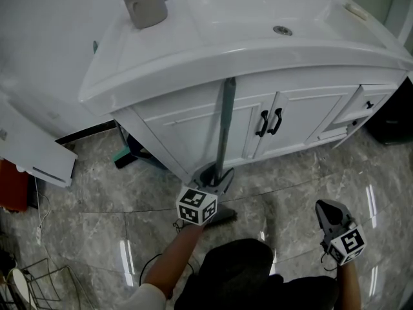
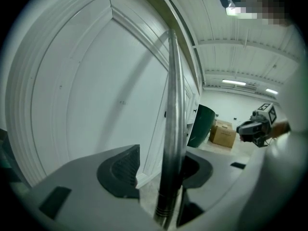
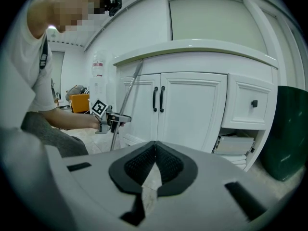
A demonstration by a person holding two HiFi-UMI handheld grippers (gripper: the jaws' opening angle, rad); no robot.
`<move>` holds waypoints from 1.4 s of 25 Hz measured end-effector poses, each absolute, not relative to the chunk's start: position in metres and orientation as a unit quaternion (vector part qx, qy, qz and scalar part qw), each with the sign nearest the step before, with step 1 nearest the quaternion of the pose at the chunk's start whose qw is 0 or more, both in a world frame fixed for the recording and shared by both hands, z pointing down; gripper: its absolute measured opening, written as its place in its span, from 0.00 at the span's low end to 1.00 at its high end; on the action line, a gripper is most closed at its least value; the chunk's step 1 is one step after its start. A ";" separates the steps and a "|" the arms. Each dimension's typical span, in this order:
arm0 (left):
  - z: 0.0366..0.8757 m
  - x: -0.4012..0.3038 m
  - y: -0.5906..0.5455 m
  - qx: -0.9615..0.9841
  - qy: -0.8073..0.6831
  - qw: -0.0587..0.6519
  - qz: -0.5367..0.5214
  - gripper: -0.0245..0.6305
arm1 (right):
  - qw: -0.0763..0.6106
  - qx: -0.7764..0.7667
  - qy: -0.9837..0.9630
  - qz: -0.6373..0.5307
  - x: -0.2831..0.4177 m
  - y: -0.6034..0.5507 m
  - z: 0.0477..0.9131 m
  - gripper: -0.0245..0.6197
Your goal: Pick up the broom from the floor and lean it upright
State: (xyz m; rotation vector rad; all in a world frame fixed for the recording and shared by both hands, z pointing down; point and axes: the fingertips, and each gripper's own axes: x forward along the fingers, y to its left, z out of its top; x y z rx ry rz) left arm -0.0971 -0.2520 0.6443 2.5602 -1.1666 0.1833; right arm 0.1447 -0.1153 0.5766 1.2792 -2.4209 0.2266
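Left gripper (image 2: 161, 171) (image 1: 216, 175): jaws apart, broom handle (image 2: 173, 129) standing in the gap. The handle sits hard over toward the right-side pad, and whether it touches there I cannot tell. The other pad (image 2: 122, 170) is clear of it, with floor showing between, so nothing is clamped. From the jaws the handle's long axis runs steeply up and away, close to vertical with a slight tilt toward the cabinet. In the head view the broom handle (image 1: 224, 128) climbs from the gripper to the underside of the counter (image 1: 258, 50) and meets it just under the overhanging rim, left of the cabinet door (image 1: 251, 121). The right gripper view shows the same line, broom handle (image 3: 126, 102) slanting up to the rim. The foot of the broom is hidden behind the left gripper, and a dark shape on the floor (image 1: 290, 186) beside it may be the broom head, not certain. Right gripper (image 1: 326, 208) (image 3: 155, 167): jaws closed on themselves, holding nothing, low over the floor and well apart to the right. Judgement: the broom looks to be leaning on its own, so the left gripper, the nearer one, needs to back straight off along its own line without nudging the handle sideways.
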 end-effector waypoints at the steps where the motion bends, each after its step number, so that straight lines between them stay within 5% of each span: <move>1: 0.644 -0.097 -0.251 0.896 -0.409 0.160 0.065 0.30 | 0.197 0.456 -0.864 0.081 0.143 -0.115 0.577 0.04; 35: 0.625 -0.121 -0.224 0.892 -0.433 0.114 0.059 0.38 | 0.174 0.403 -0.894 0.085 0.122 -0.128 0.615 0.04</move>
